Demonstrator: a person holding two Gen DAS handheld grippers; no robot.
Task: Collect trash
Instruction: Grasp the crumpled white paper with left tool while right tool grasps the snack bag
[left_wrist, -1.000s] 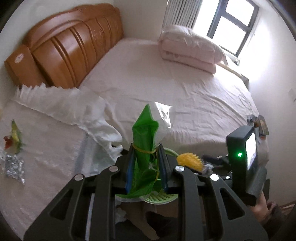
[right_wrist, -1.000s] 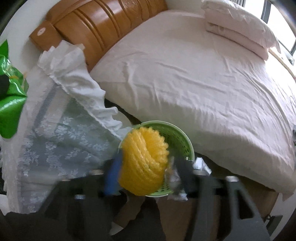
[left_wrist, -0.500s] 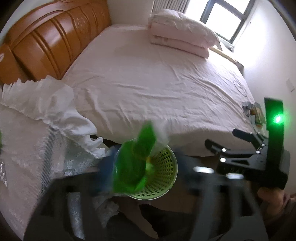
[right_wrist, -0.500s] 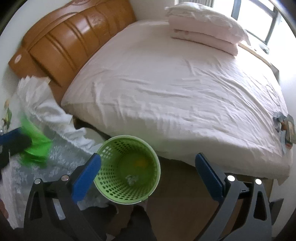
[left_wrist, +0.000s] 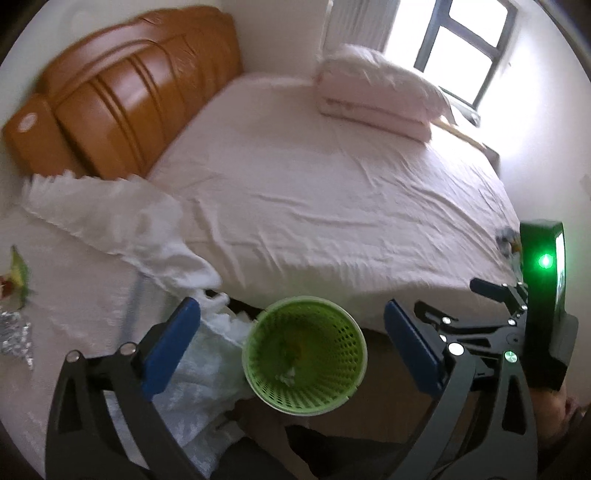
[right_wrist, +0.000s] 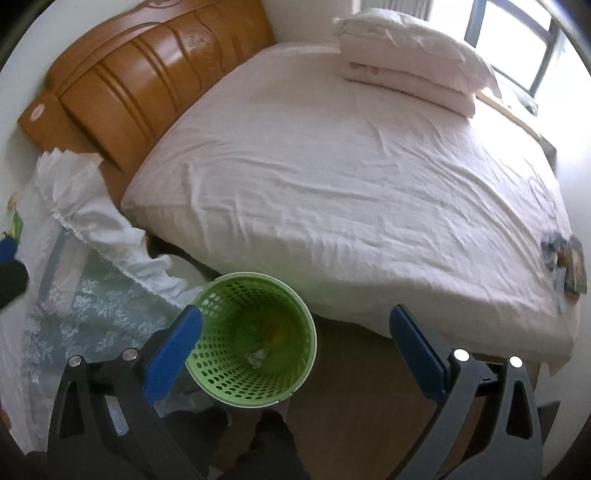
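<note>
both grippers, left (left_wrist: 291, 345) and right (right_wrist: 295, 349), hang with jaws wide and empty over the green bin (left_wrist: 304, 354), so the next trash, a foil wrapper (left_wrist: 16, 338) and a scrap (left_wrist: 16, 271) far left on the cloth, likely suits the nearer left one.

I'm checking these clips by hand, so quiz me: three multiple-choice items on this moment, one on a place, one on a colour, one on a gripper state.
1. Where does the basket stand?
A. on the bed
B. on the floor beside the bed
C. on the side table

2. What colour is the basket?
A. green
B. white
C. blue

3. How is the left gripper?
A. shut on a bag
B. shut, empty
C. open, empty

Answers: 1 B, it sits below the mattress edge. 2 A, its mesh wall is bright green. 3 C, its pads stand wide apart with nothing between.
</note>
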